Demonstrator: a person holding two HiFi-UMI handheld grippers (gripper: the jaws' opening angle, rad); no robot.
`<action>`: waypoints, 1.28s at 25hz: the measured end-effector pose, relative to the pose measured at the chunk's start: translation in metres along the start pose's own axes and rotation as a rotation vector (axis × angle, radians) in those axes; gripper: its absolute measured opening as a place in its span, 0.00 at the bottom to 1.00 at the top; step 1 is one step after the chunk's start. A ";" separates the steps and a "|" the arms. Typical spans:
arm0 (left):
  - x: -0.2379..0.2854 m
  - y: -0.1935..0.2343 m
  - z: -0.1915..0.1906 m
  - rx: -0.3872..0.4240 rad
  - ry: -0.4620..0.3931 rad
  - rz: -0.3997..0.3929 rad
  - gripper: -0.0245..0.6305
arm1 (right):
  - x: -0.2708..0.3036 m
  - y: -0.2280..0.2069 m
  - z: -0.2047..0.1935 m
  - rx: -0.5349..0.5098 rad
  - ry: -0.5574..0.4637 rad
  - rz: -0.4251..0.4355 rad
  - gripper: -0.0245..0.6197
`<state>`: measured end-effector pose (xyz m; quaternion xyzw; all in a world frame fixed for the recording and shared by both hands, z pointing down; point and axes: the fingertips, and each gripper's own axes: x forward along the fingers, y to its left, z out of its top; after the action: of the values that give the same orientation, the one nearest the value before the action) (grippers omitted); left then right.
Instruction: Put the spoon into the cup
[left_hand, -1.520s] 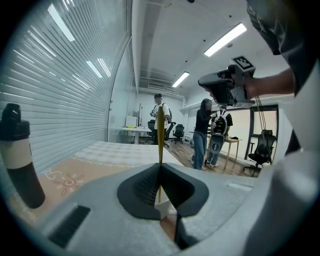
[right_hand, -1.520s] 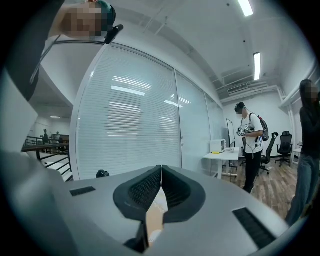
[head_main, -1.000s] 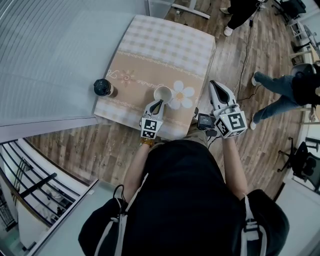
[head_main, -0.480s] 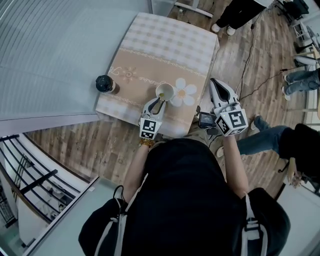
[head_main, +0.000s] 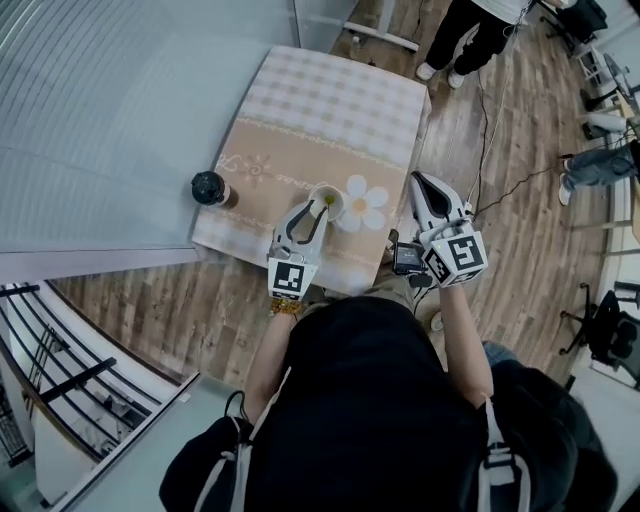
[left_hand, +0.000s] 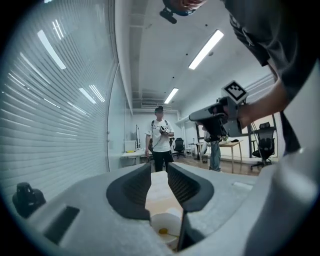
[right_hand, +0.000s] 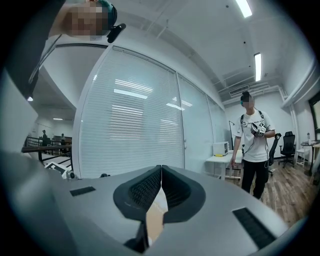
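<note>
A white cup (head_main: 336, 199) stands on the beige flowered tablecloth near the table's (head_main: 320, 110) front edge. Inside the cup (left_hand: 167, 221) lies the yellow end of the spoon (left_hand: 162, 232). Its thin dark handle (left_hand: 182, 230) rises along the inner side of the right jaw. My left gripper (head_main: 316, 209) points at the cup's near rim. Its jaws (left_hand: 158, 167) stand slightly apart and do not clamp the handle. My right gripper (head_main: 421, 181) hangs off the table's right edge, shut and holding nothing (right_hand: 161, 170).
A dark-lidded container (head_main: 208, 187) sits at the table's left edge. A blinds-covered glass wall (head_main: 110, 100) runs along the left. People stand on the wooden floor beyond (head_main: 465, 30) and to the right (head_main: 600, 165), and a cable (head_main: 490, 120) trails nearby.
The spoon's yellow end has come to rest inside the cup. The left gripper's jaws have spread a little. The right gripper has barely moved. People in the background have walked on.
</note>
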<state>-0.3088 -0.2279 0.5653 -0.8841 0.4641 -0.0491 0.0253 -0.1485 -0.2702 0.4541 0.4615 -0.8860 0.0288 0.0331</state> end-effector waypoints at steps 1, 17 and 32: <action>0.002 0.003 0.013 -0.002 -0.021 0.010 0.19 | 0.000 0.001 0.003 -0.008 -0.005 0.002 0.05; 0.012 0.033 0.138 0.015 -0.129 0.125 0.19 | 0.013 0.062 0.068 -0.176 -0.164 0.058 0.05; 0.000 0.023 0.149 0.005 -0.117 0.140 0.19 | 0.012 0.088 0.069 -0.209 -0.192 0.089 0.05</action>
<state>-0.3108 -0.2409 0.4155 -0.8506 0.5226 0.0033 0.0576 -0.2300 -0.2351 0.3842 0.4164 -0.9029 -0.1064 -0.0052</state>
